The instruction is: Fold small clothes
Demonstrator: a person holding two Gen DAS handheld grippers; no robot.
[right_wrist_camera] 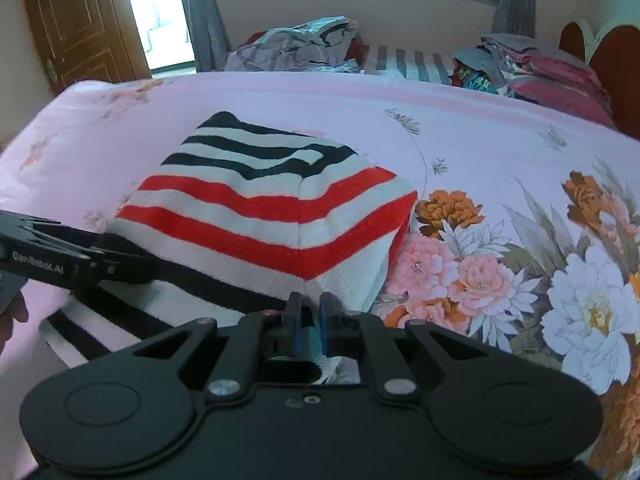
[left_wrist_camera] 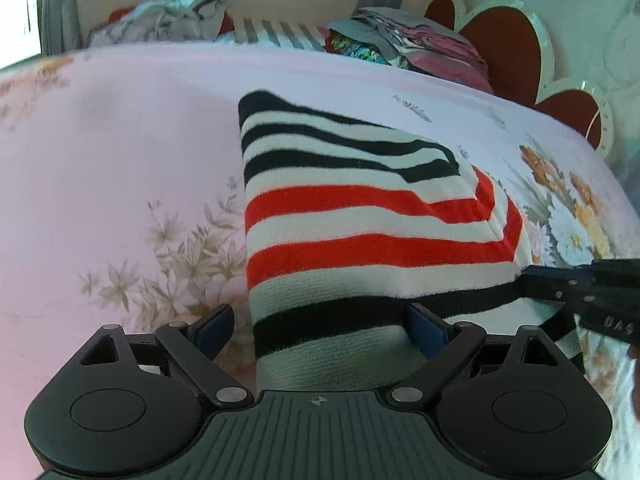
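Item: left gripper (left_wrist_camera: 320,326), jaws wide, straddling the near hem of the striped garment (left_wrist_camera: 360,220) without pinching it.

Item: right gripper (right_wrist_camera: 307,320), jaws nearly closed; a bit of pale fabric shows between the pads, apparently the near right corner of the same garment.

Item: garment, partly folded, lying ahead of both jaws on the floral bedsheet (right_wrist_camera: 500,152).

Handling note: the left jaws likely should close on the hem level with the right's grip, then both lift together so the fold lands square.

Beyond: heaped clothes (right_wrist_camera: 304,44) at the far bed edge.
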